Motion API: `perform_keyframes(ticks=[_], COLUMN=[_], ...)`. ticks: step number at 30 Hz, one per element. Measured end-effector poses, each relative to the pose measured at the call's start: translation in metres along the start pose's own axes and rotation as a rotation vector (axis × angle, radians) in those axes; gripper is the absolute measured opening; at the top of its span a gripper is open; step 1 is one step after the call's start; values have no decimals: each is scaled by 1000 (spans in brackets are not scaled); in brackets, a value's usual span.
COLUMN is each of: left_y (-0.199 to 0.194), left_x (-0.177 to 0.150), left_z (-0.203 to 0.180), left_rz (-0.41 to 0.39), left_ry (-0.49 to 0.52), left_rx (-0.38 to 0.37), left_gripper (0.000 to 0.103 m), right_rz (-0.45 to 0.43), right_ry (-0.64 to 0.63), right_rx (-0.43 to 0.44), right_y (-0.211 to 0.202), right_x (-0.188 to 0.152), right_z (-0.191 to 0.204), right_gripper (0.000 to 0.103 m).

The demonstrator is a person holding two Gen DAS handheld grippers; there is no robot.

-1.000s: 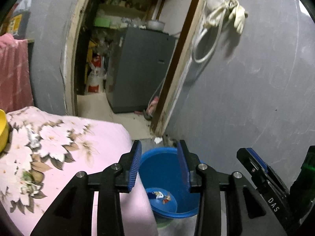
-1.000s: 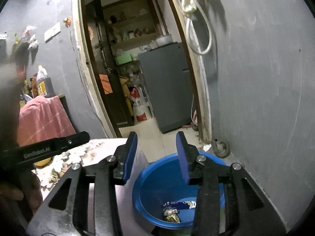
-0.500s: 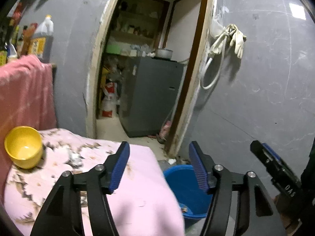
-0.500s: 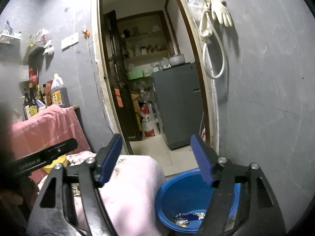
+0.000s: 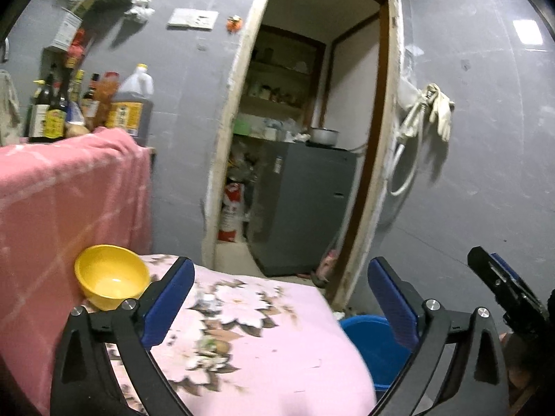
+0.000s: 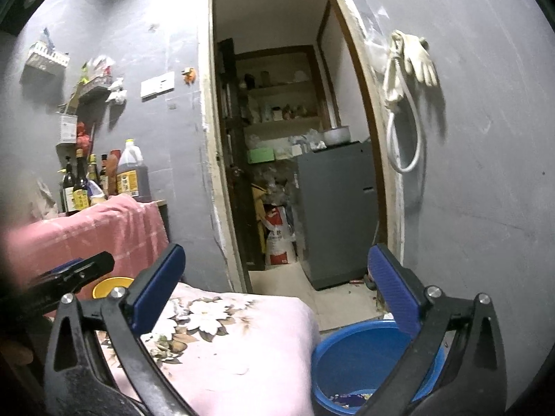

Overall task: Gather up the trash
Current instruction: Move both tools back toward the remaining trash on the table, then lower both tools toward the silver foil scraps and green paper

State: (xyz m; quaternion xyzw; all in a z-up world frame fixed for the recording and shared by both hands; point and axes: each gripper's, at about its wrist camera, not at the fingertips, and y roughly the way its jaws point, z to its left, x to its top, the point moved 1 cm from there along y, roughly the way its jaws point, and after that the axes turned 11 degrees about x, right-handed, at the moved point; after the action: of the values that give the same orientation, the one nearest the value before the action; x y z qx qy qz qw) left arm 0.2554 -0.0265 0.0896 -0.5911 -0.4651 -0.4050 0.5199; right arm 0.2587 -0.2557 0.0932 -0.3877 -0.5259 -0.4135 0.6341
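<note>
A blue plastic basin (image 6: 360, 357) stands on the floor beside the table, with bits of wrapper trash (image 6: 347, 398) at its bottom. Only part of the basin (image 5: 374, 343) shows in the left wrist view. My left gripper (image 5: 279, 298) hangs over the pink flowered tablecloth (image 5: 249, 350), jaws opening wide with nothing between them. My right gripper (image 6: 274, 284) is above the table corner and the basin, its jaws also opening and empty. The right gripper's finger (image 5: 503, 287) shows at the right edge of the left view, and the left gripper's finger (image 6: 76, 270) at the left of the right view.
A yellow bowl (image 5: 111, 275) sits on the tablecloth at the left. Behind it a pink cloth (image 5: 66, 201) hangs over a counter with several bottles (image 5: 90, 107). A doorway opens to a grey cabinet (image 5: 305, 204). Gloves and a hose (image 6: 409, 79) hang on the grey wall.
Both grippers have risen and drawn back from over the basin, tilting up toward the doorway. Both pairs of jaws have opened wide. The yellow bowl and bottles have come into view.
</note>
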Motion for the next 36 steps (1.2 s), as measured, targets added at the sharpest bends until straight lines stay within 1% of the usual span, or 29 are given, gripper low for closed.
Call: perform_keyframes(ticks=[9, 15, 20, 26, 36], left_y=[-27, -39, -47, -43, -20], left_x=[-6, -10, -18, -29, -51], left_z=[49, 78, 100, 110, 119], left_rz=[-49, -73, -89, -83, -40], left_ry=[-26, -38, -43, -42, -36], left_rx=[96, 160, 209, 241, 266], left_gripper=[99, 99, 99, 99, 99], right_rz=[-48, -45, -23, 15, 115], right_ry=[-49, -65, -87, -104, -116], right_rx=[65, 113, 156, 202, 227], right_y=[-1, 8, 18, 34, 70], right_x=[0, -5, -16, -33, -65], right_z=[45, 72, 93, 107, 109], right_gripper=[103, 103, 103, 103, 103])
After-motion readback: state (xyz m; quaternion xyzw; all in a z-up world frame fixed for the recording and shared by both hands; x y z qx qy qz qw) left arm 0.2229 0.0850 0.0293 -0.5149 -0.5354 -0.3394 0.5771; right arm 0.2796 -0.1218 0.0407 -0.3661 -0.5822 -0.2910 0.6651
